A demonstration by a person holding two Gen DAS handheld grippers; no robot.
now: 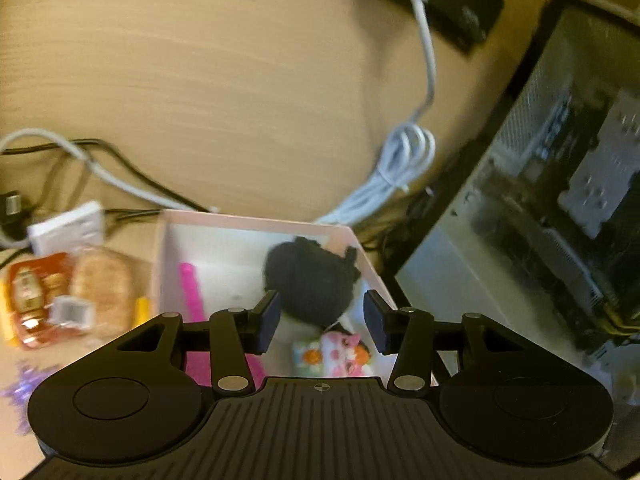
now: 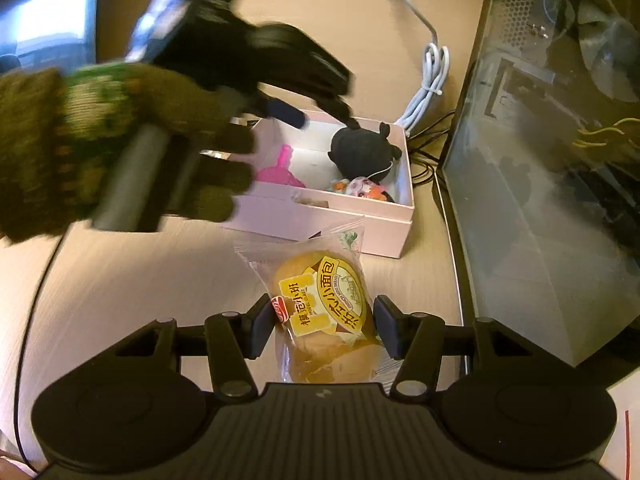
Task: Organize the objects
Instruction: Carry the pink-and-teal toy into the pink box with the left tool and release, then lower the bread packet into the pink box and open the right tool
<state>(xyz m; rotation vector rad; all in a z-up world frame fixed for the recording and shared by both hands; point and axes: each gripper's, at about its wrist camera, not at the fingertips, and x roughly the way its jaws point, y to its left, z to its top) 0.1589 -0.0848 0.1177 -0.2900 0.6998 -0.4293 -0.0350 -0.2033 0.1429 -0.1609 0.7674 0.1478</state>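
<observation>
Right now your right gripper (image 2: 325,326) pinches the wrapped bun (image 2: 326,312) just before the pink box (image 2: 340,216), while your left gripper (image 1: 320,318) hangs spread and empty over the black plush (image 1: 310,282) inside it.

The table (image 2: 120,280) looked like pale wood with a fine matt grain. The box (image 2: 332,220) seemed smooth pink-white cardboard. The bread packet (image 2: 324,300) was in glossy clear plastic film. The black toy (image 2: 360,148) was soft, fuzzy cloth. The glove (image 2: 80,140) was rough olive knit. The cable (image 1: 404,160) was smooth white plastic.
</observation>
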